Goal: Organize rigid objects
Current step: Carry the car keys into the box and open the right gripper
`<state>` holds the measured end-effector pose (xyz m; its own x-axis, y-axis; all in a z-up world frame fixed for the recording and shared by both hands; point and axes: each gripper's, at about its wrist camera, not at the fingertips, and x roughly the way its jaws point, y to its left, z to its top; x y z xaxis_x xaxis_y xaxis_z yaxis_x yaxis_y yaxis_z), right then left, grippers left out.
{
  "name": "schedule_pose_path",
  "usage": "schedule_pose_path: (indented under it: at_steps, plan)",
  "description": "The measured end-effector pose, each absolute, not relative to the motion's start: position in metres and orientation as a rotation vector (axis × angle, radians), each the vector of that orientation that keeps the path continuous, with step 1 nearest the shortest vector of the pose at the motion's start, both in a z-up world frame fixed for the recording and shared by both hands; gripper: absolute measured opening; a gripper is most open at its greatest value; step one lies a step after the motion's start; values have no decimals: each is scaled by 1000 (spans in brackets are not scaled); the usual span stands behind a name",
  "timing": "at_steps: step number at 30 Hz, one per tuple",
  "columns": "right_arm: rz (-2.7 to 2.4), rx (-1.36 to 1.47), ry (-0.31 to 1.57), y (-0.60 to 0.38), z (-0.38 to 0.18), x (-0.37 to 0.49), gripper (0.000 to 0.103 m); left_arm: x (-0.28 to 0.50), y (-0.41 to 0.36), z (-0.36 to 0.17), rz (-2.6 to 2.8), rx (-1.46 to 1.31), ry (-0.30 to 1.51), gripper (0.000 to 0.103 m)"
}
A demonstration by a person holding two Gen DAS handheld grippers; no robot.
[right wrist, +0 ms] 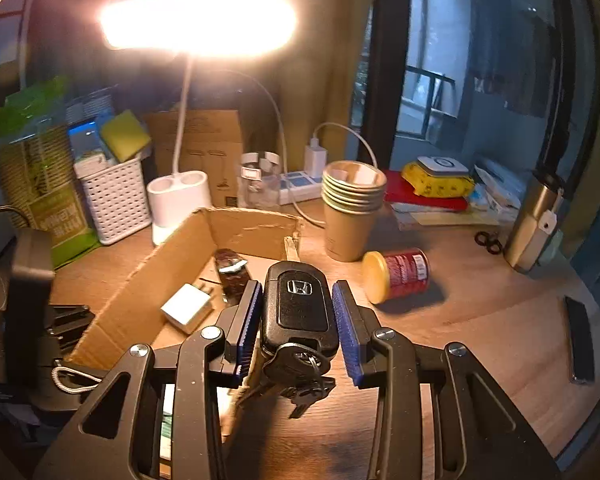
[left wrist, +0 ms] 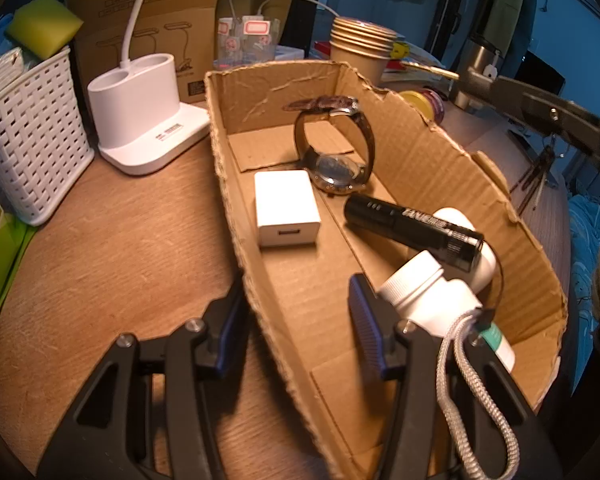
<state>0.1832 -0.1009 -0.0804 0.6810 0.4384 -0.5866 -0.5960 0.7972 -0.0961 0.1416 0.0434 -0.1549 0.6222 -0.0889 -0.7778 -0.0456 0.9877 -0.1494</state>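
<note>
- The cardboard box [left wrist: 440, 168] sits on the wooden desk [left wrist: 112, 240] and already holds most of the small things.
- Inside it lie a black flashlight [left wrist: 414, 228], a white pill bottle [left wrist: 428, 296], a wristwatch [left wrist: 336, 148] and a white charger block [left wrist: 286, 208].
- The left gripper [left wrist: 300, 320] pinches the box's near wall, one pad inside and one outside, steadying it.
- The right gripper [right wrist: 298, 312] is clamped on a car key fob [right wrist: 298, 304], carried above the desk just beside the box; I'd say it goes in next.
- A red can [right wrist: 396, 274] lies on its side on the desk, outside the box.
</note>
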Motion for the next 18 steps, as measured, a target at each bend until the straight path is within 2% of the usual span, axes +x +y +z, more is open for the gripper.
schedule_pose_path:
  at_steps: [18]
  plan:
    - [676,-314,521,-70,-71,155,38,142,43,-155,-25,-160,900,52]
